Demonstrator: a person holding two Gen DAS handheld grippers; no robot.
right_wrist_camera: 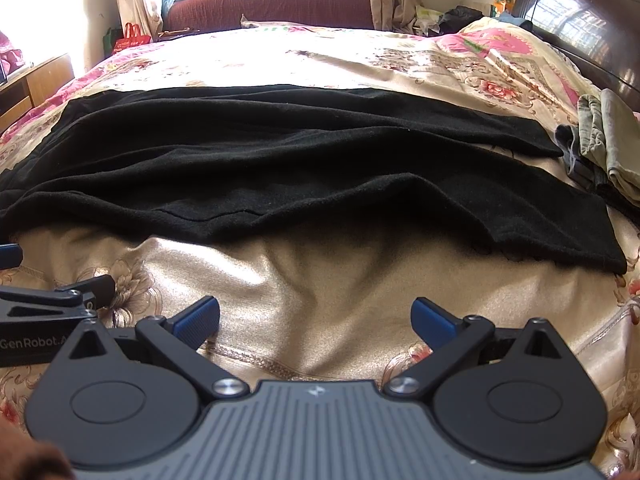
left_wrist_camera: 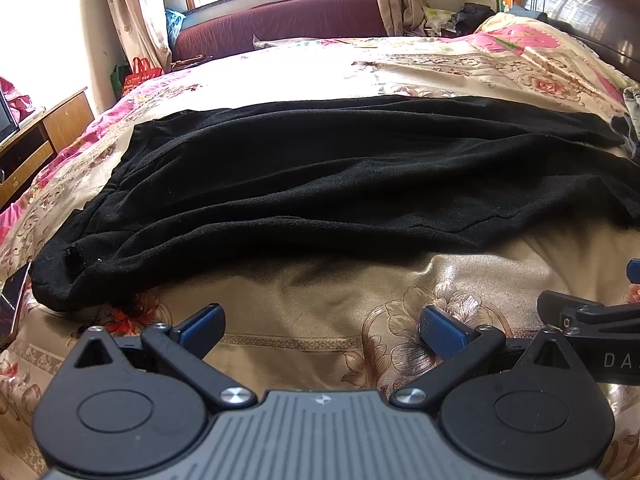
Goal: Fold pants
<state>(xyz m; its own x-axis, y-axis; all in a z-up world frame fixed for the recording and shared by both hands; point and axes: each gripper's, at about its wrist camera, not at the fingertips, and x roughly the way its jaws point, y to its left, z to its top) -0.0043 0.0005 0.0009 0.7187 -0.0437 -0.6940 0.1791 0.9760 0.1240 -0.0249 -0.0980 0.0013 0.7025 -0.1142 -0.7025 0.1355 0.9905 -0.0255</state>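
Black pants [left_wrist_camera: 340, 176] lie spread sideways across the floral bed cover, waist end at the left, leg ends at the right; they also show in the right wrist view [right_wrist_camera: 304, 168]. My left gripper [left_wrist_camera: 320, 330] is open and empty, hovering over the bare cover just short of the pants' near edge. My right gripper [right_wrist_camera: 316, 318] is open and empty too, beside the left one, short of the near leg hem [right_wrist_camera: 560, 240]. Each gripper's side shows in the other's view.
The gold and pink floral bed cover [left_wrist_camera: 320, 280] fills the scene. A folded pile of grey-green clothes [right_wrist_camera: 600, 144] lies at the right by the dark headboard [right_wrist_camera: 580, 20]. A phone [left_wrist_camera: 14, 300] lies at the left edge. A maroon sofa [left_wrist_camera: 280, 20] and window stand behind.
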